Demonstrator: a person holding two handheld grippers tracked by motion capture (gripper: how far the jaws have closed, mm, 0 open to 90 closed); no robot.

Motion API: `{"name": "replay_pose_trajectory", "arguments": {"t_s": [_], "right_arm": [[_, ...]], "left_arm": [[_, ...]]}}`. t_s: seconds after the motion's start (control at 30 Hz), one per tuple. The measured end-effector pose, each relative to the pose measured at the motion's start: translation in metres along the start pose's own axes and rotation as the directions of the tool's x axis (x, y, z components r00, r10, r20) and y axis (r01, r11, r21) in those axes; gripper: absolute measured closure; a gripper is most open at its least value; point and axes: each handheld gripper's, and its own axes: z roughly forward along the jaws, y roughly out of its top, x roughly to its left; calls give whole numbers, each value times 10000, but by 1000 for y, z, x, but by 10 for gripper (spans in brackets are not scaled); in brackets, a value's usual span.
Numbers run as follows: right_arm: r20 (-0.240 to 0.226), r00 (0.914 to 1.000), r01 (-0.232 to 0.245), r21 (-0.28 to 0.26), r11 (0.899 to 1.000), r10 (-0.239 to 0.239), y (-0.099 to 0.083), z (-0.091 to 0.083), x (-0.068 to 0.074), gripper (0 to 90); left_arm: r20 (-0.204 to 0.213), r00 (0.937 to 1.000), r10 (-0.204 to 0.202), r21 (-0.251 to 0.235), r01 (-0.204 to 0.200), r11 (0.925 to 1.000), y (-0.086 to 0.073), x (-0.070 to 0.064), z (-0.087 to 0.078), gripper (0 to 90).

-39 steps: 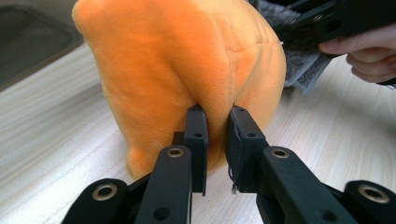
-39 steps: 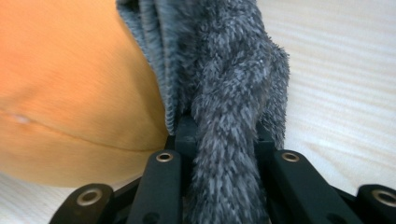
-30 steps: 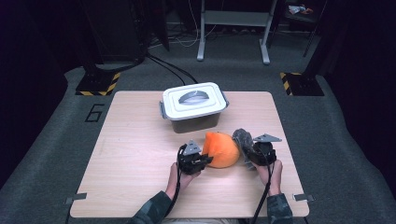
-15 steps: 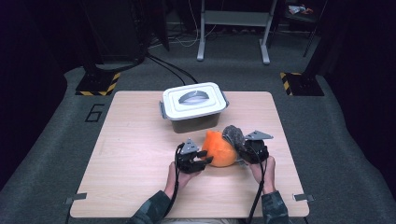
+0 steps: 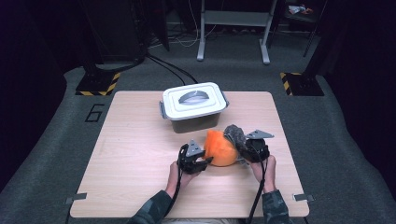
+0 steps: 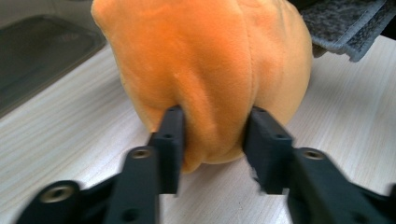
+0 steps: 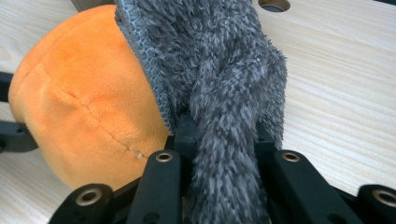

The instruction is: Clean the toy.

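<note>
An orange plush ball (image 5: pixel 220 148) rests on the wooden table (image 5: pixel 135 154) between my two grippers. My left gripper (image 5: pixel 200 160) pinches a fold of the orange plush (image 6: pixel 212 79), its jaws pressed into the fabric at the lower edge. A fuzzy grey cloth (image 5: pixel 235 134) lies against the right side of the plush. My right gripper (image 5: pixel 246 150) is shut on the grey cloth (image 7: pixel 219 88), which bunches up between its jaws and drapes over the orange plush (image 7: pixel 84 112).
A grey bin with a white handled lid (image 5: pixel 194 105) stands shut just behind the plush, near the table's far middle. The left half of the table is bare wood. A round hole (image 7: pixel 273 4) sits in the tabletop.
Both grippers have drawn closer together and slightly left, squeezing the plush into a more compact ball. The grey cloth has come along with the right gripper.
</note>
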Motion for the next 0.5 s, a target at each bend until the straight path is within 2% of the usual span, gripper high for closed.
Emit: {"name": "replay_pose_trajectory", "arguments": {"t_s": [0.17, 0.27, 0.4, 0.43, 0.5], "right_arm": [[197, 9998, 59, -303, 9995, -53, 1, -12, 3, 716], [89, 10000, -33, -511, 9987, 38, 4, -20, 5, 715], [-106, 9997, 220, -770, 9968, -229, 12, -30, 14, 715], [-200, 9992, 338, -797, 9962, -355, 14, -32, 17, 715], [-346, 9980, 492, -938, 9944, -526, 18, -34, 25, 713]], "left_arm": [[216, 9997, -138, -82, 140, 9999, 1, 2, -3, 718], [260, 9995, -164, -182, 169, 9997, 2, 1, -5, 742], [373, 9990, -260, -292, 271, 9992, 5, -1, -10, 763], [426, 9983, -392, -356, 407, 9985, 6, -2, -11, 764], [563, 9976, -409, -248, 424, 9988, 7, -3, -13, 766]]}}
